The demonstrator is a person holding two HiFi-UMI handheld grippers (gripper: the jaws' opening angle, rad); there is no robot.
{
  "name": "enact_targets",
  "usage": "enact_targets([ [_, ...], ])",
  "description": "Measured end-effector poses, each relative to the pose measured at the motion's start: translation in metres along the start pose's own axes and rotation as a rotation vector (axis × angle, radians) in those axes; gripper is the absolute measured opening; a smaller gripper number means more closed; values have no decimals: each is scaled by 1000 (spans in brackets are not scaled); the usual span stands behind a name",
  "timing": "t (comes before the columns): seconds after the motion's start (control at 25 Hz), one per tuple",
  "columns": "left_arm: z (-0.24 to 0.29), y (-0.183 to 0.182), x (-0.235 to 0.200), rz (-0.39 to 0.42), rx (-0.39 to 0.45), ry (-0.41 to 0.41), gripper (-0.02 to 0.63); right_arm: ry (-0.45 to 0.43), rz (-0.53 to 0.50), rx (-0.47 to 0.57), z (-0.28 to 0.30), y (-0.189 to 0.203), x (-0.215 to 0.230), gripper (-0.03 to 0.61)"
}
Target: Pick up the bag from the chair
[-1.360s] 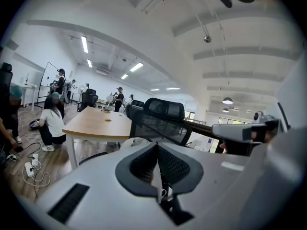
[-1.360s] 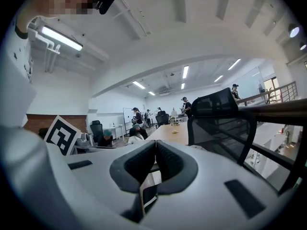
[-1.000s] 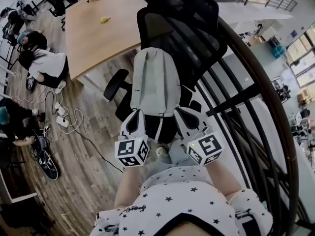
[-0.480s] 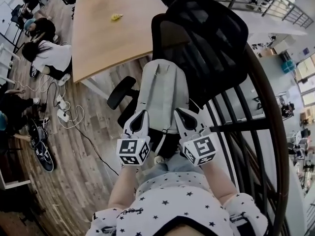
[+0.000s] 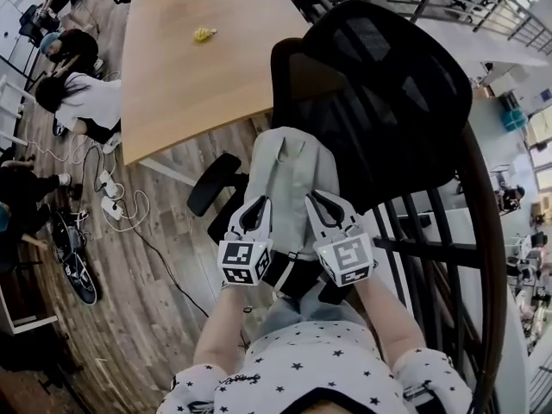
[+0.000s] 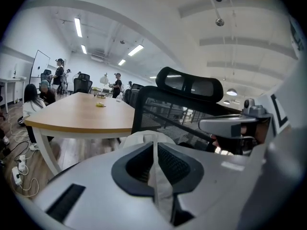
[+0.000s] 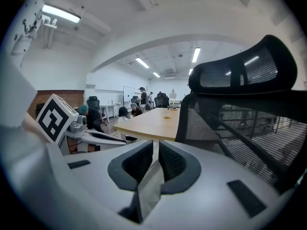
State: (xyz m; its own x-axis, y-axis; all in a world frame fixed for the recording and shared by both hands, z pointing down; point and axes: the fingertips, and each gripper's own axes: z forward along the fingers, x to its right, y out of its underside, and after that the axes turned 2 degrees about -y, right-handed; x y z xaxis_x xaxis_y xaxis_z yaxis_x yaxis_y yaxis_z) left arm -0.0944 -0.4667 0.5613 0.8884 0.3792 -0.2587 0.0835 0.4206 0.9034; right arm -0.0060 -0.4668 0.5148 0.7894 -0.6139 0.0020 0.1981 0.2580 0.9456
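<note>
A light grey backpack (image 5: 291, 172) hangs in front of the black mesh office chair (image 5: 388, 102), its back panel facing me. My left gripper (image 5: 257, 209) is shut on one grey shoulder strap (image 6: 156, 178), which runs flat between its pads. Close beside it, my right gripper (image 5: 322, 202) is shut on the other strap (image 7: 151, 182). In the left gripper view the bag's top (image 6: 144, 139) peeks over the jaws, with the chair's backrest (image 6: 192, 109) behind. The bag's lower end is hidden behind the grippers.
A wooden table (image 5: 198, 50) with a small yellow object (image 5: 203, 34) stands left of the chair. The chair's armrest (image 5: 211, 184) juts out at the left. A dark railing (image 5: 466, 231) curves along the right. People (image 5: 73, 97) sit on the floor by cables (image 5: 116, 205).
Both grippers have drawn closer together with the straps held. The bag has come up and towards me, looking shorter against the chair's backrest.
</note>
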Motion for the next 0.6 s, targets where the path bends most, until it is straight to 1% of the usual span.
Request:
enact_targets([
  [0.12,27,12,-11,12,-30,1,22,-4,-29,-27,24,15,11,31],
  [0.24,54,23,-20,54,-56,9,93,4,-75,-58,49,32,23,42],
  [0.36,80,31,-31,105,-78,4,139,15,-127,-90,73,45,34,57],
  [0.6,125,49,-57,187,-140,-10,170,39,-289,-176,110,71,55,86],
])
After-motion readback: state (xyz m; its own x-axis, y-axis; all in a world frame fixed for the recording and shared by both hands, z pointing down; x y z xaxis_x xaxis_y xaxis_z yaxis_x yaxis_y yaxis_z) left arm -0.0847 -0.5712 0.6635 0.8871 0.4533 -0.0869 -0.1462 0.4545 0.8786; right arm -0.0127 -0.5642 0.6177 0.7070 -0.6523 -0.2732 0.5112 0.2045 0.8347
